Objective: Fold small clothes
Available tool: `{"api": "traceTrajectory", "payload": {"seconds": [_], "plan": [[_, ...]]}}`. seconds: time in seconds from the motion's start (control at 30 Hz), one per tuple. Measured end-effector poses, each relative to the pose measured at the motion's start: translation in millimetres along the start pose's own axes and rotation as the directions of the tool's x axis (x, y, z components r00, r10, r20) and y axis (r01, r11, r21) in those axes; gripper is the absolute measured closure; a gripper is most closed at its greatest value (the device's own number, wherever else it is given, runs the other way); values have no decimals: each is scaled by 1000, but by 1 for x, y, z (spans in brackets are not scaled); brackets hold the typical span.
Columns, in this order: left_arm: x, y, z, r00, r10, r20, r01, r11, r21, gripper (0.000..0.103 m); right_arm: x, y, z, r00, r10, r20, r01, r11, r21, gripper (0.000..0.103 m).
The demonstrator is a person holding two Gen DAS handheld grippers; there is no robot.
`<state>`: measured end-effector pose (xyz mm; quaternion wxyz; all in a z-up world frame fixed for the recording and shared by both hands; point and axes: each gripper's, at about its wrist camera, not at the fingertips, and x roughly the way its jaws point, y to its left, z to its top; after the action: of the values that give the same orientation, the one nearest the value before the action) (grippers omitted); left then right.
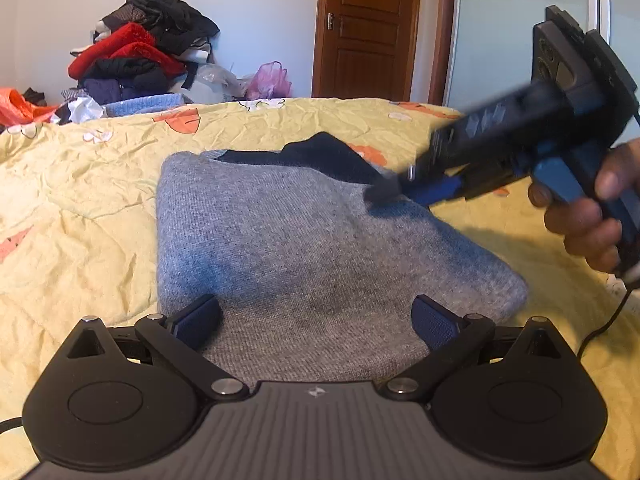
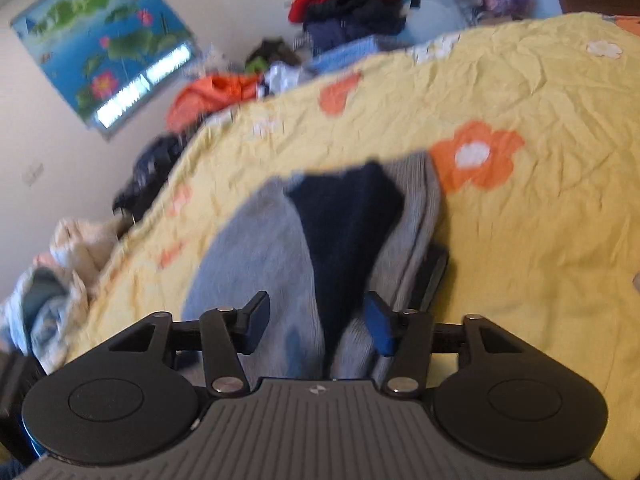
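A folded grey sweater [image 1: 288, 240] lies on the yellow flowered bedspread [image 1: 80, 200], with a dark navy part [image 1: 328, 156] showing at its far edge. My left gripper [image 1: 316, 320] hovers over the sweater's near edge, open wide, with nothing between its fingers. A hand [image 1: 580, 216] holds my right gripper [image 1: 386, 192], whose blurred tips are at the sweater's far right edge by the navy part. In the right wrist view, the right gripper [image 2: 316, 324] stands partly open. The grey sweater [image 2: 256, 248] and navy part [image 2: 344, 220] lie under its gap, and the pads do not pinch them.
A pile of red, black and navy clothes [image 1: 136, 52] sits beyond the bed's far edge, beside a pink bag [image 1: 270, 80]. A wooden door [image 1: 364, 28] is behind. A black cable [image 1: 608, 320] trails over the bedspread at the right. A flower picture [image 2: 108, 40] hangs on the wall.
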<state>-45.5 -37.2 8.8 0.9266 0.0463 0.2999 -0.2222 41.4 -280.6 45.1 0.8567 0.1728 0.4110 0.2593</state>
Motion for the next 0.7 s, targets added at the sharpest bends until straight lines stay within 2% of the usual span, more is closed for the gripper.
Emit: {"api": "traceTrajectory", "payload": {"seconds": [0.07, 0.1, 0.17, 0.27, 0.37, 0.5, 0.57, 0.63, 0.7], "plan": [[0, -2, 0, 1000, 7, -3, -7, 1000, 7, 0, 8, 7, -7, 999, -51, -14, 50, 996, -69, 74], [0, -2, 0, 1000, 8, -3, -8, 1000, 7, 0, 9, 9, -8, 998, -56, -11, 55, 995, -88, 85], [-1, -2, -1, 1000, 10, -3, -10, 1000, 8, 0, 5, 11, -4, 998, -55, -5, 55, 994, -93, 92], [-2, -4, -1, 1000, 15, -4, -15, 1000, 14, 0, -8, 6, 4, 997, -49, 55, 54, 995, -86, 95], [-1, -6, -2, 1000, 26, -10, -26, 999, 26, 0, 11, -7, -9, 998, -59, 15, 60, 995, -78, 96], [-2, -6, -2, 1000, 26, -10, -26, 999, 27, 0, 2, -4, -5, 998, -52, 33, 53, 998, -33, 93], [-2, -6, -2, 1000, 26, -9, -26, 999, 23, 0, -11, 1, -3, 994, -63, 85, 64, 998, -12, 79], [-2, -6, -2, 1000, 26, -9, -26, 999, 21, 0, -26, 18, -2, 978, -98, 184, 111, 992, -63, 78], [-2, -7, -2, 1000, 28, -10, -28, 999, 23, 0, -29, 39, 2, 960, -112, 256, 151, 979, -137, 71]]}}
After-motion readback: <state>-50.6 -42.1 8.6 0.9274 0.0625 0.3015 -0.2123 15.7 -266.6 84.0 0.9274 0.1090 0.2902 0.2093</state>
